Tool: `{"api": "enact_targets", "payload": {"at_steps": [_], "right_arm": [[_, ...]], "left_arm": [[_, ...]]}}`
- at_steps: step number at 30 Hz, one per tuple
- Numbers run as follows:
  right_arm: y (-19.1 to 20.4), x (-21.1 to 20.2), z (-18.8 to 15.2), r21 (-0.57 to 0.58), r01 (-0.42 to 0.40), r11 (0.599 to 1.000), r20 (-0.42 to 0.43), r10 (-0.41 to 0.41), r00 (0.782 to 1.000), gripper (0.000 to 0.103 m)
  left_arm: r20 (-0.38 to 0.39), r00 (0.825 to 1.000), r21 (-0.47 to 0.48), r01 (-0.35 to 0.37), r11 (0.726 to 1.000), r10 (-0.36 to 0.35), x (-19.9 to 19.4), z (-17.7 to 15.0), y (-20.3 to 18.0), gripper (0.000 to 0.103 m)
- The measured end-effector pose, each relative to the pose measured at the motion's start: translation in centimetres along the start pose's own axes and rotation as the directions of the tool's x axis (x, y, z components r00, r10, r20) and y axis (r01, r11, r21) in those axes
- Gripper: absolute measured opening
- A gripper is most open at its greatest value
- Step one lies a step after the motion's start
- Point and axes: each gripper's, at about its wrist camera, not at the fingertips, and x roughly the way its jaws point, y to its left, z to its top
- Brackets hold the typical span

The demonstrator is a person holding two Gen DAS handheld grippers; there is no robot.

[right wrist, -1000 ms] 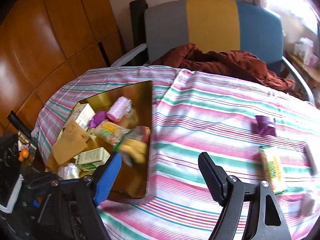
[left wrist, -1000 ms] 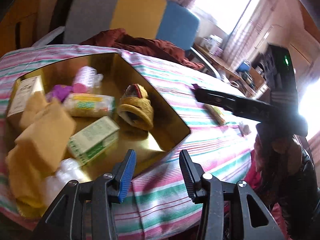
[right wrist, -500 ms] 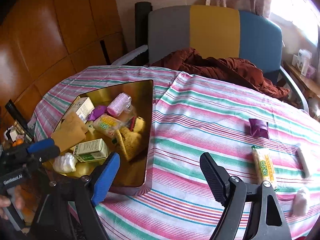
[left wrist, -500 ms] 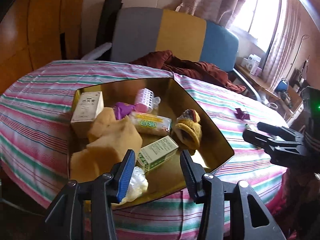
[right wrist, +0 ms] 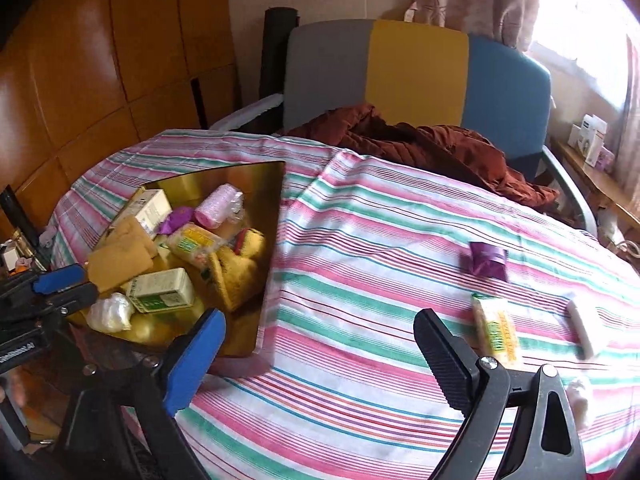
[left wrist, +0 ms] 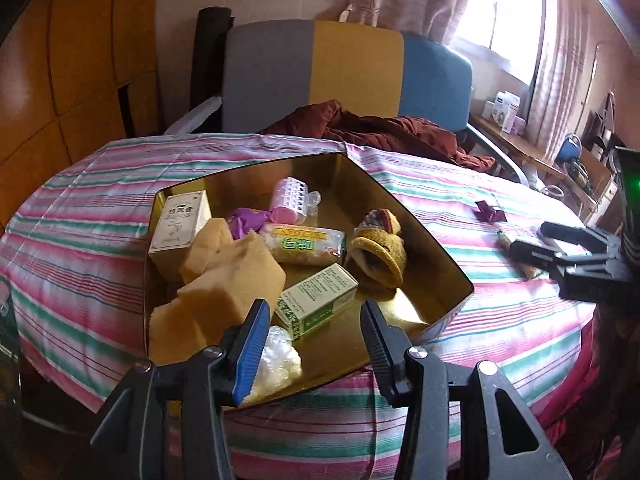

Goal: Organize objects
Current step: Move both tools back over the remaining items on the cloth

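A gold tray (left wrist: pixel 448 260) (right wrist: pixel 272 216) sits on the striped tablecloth and holds several items: yellow sponges (left wrist: pixel 236 276), a green-and-white box (left wrist: pixel 318 300), a cream box (left wrist: pixel 180 220), a yellow snack packet (left wrist: pixel 304 244), a pink roller (left wrist: pixel 290 196), a knitted yellow sock (left wrist: pixel 380 248). My left gripper (left wrist: pixel 312 344) is open and empty above the tray's near edge. My right gripper (right wrist: pixel 320 360) is open and empty over the cloth. On the cloth lie a purple wrapper (right wrist: pixel 486 260), a yellow snack packet (right wrist: pixel 496 332) and a white bar (right wrist: pixel 586 332).
A grey, yellow and blue chair (right wrist: pixel 416 72) with a dark red cloth (right wrist: pixel 420 148) stands behind the table. Wood panelling (right wrist: pixel 100 80) is at the left. A small white lump (right wrist: pixel 580 394) lies near the table's right edge. A cluttered side shelf (left wrist: pixel 508 120) stands by the window.
My left gripper has pulled back and up, so the whole tray shows below it. My right gripper has drawn back a little. Both stay open.
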Motion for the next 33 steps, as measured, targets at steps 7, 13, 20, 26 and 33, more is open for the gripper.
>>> {"api": "enact_targets", "payload": {"at_steps": [7, 13, 20, 26, 33], "right_arm": [[-4.8, -0.8, -0.1, 0.031, 0.113, 0.993, -0.011, -0.113, 0.994, 0.096], [-11.2, -1.8, -0.3, 0.099, 0.263, 0.96, -0.022, -0.262, 0.965, 0.096], [-20.0, -3.8, -2.5, 0.367, 0.368, 0.854, -0.024, -0.387, 0.922, 0.096], [-24.1, -7.1, -4.3, 0.623, 0.3, 0.722, 0.049, -0.419, 0.907, 0.1], [-26.2, -9.5, -6.2, 0.756, 0.218, 0.618, 0.1, -0.438, 0.893, 0.103]], "left_arm": [[-0.01, 1.0, 0.058, 0.025, 0.998, -0.024, 0.1, -0.2, -1.5, 0.047], [-0.023, 0.998, 0.106, 0.054, 0.993, -0.052, 0.4, 0.3, -3.0, 0.047], [-0.047, 0.993, 0.187, 0.119, 0.975, -0.112, 1.2, 1.2, -6.7, 0.048], [-0.088, 0.976, 0.25, 0.214, 0.944, -0.197, 2.1, 1.8, -11.1, 0.047], [-0.192, 0.939, 0.275, 0.33, 0.903, -0.284, 4.2, 2.2, -16.3, 0.047]]}}
